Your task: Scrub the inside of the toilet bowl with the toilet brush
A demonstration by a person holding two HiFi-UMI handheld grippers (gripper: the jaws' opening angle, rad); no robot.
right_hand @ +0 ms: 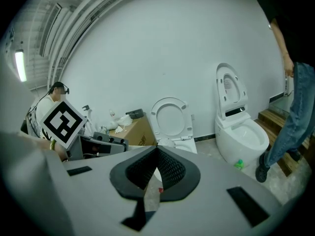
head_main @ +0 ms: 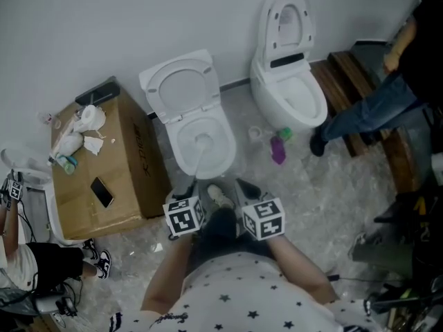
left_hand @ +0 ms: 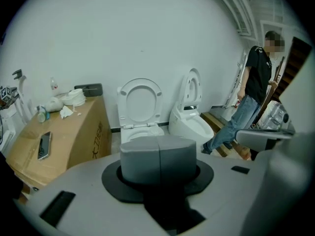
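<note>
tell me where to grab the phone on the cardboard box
Grip the phone across its two long edges near the middle, coming straight down from above. It lies flat on the cardboard box top, thin, with bare cardboard on both long sides, so its narrow width likely suits the jaws.

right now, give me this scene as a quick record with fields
toilet brush: head down in the bowl, handle leaning towards the front rim
toilet: seat raised, against the wall
left gripper: shut, nothing between the jaws
right gripper: jaw tips together; cannot tell if it holds anything
cardboard box: left of the toilet, phone on top
purple bottle: on the floor near the second toilet
bystander: in jeans, at the right
</note>
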